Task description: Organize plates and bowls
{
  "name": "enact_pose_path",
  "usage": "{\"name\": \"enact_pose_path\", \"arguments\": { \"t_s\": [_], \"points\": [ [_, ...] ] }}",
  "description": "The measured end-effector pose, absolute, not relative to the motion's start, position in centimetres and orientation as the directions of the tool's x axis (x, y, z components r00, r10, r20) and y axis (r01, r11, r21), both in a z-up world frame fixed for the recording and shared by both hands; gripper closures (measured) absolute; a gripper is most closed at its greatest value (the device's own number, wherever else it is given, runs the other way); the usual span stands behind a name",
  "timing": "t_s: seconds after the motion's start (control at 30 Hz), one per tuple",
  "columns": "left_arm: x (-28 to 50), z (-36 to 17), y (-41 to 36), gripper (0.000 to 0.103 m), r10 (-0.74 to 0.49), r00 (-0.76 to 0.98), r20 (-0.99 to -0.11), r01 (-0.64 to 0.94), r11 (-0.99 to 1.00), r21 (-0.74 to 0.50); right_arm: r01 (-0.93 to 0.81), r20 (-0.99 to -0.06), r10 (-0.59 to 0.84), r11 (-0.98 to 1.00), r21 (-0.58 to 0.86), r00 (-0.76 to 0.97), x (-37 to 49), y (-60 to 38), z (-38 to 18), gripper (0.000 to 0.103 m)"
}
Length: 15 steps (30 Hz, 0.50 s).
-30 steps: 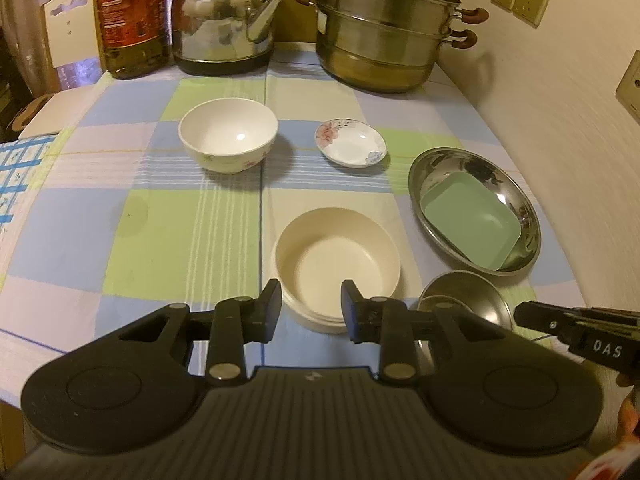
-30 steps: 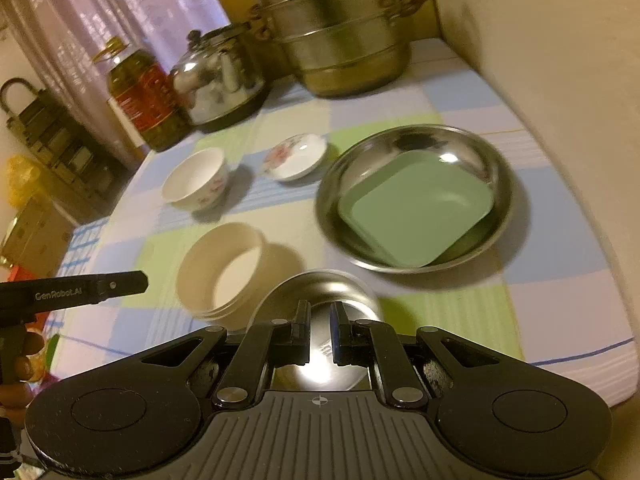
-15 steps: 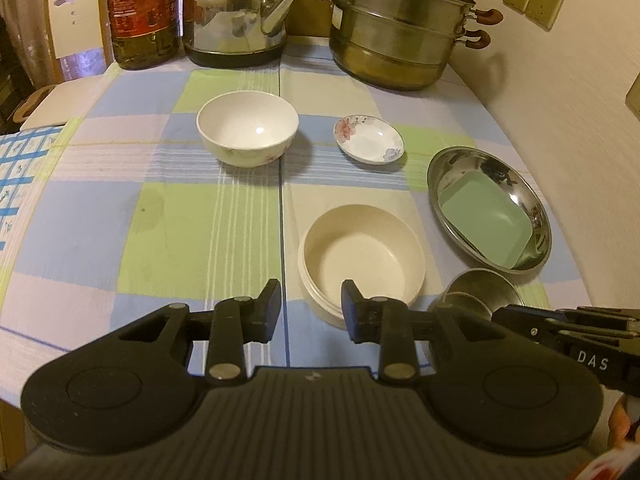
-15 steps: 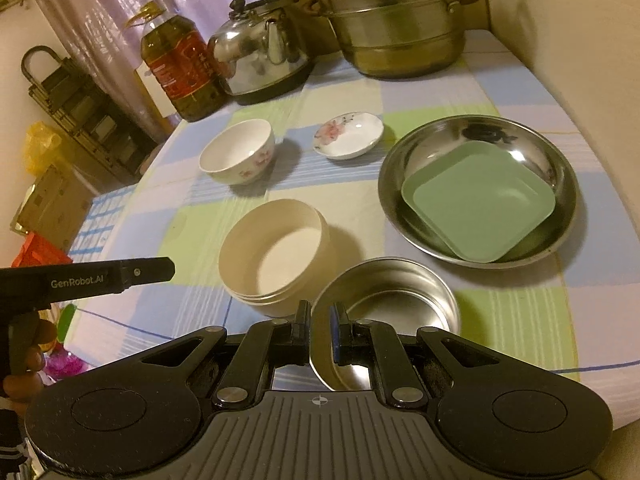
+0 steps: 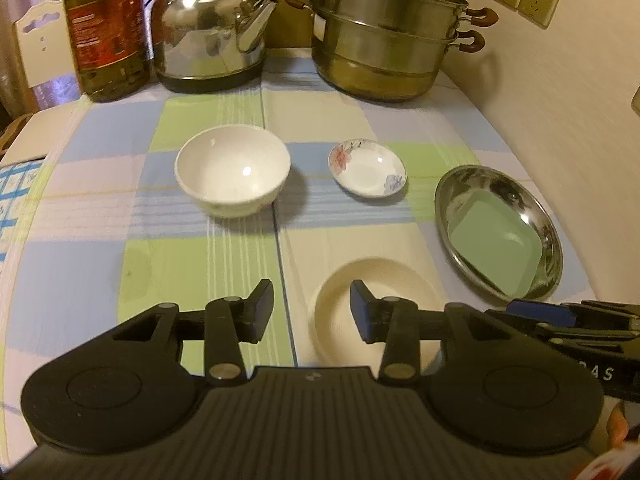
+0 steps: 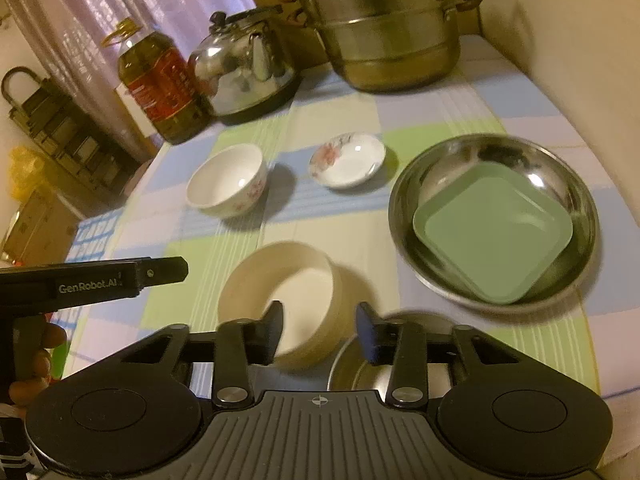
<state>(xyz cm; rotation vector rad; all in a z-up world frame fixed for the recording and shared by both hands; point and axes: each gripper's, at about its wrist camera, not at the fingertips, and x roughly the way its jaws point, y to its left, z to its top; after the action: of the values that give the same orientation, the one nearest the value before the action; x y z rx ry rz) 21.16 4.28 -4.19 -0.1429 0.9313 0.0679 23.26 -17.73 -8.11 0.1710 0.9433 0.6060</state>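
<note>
My left gripper hovers over the near table with its jaws opening and nothing between them; the cream bowl lies just under its right finger. My right gripper is opening too, its pads pressing on nothing. The small steel bowl rests on the cloth below its right finger, beside the cream bowl. Farther back stand a white bowl and a flowered saucer. A green square plate lies inside the steel dish on the right.
An oil bottle, a steel kettle and a stacked steamer pot line the back of the checked tablecloth. A wall runs along the right side. The other gripper shows at each view's edge.
The right gripper was shut on the steel bowl's rim and has let it go; its jaws now stand apart. The left jaws have widened. Both grippers have shifted across the table.
</note>
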Motion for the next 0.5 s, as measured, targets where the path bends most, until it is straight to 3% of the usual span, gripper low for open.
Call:
{"name": "enact_pose_path", "arguments": {
  "t_s": [0.5],
  "points": [
    [30.3,-5.7,4.6,0.064,-0.078,0.625,-0.777,-0.033,0.991,-0.126,-0.378,-0.693,0.505,0.859,0.344,0.515,31.3,-16.6,-8.3,0.061]
  ]
}}
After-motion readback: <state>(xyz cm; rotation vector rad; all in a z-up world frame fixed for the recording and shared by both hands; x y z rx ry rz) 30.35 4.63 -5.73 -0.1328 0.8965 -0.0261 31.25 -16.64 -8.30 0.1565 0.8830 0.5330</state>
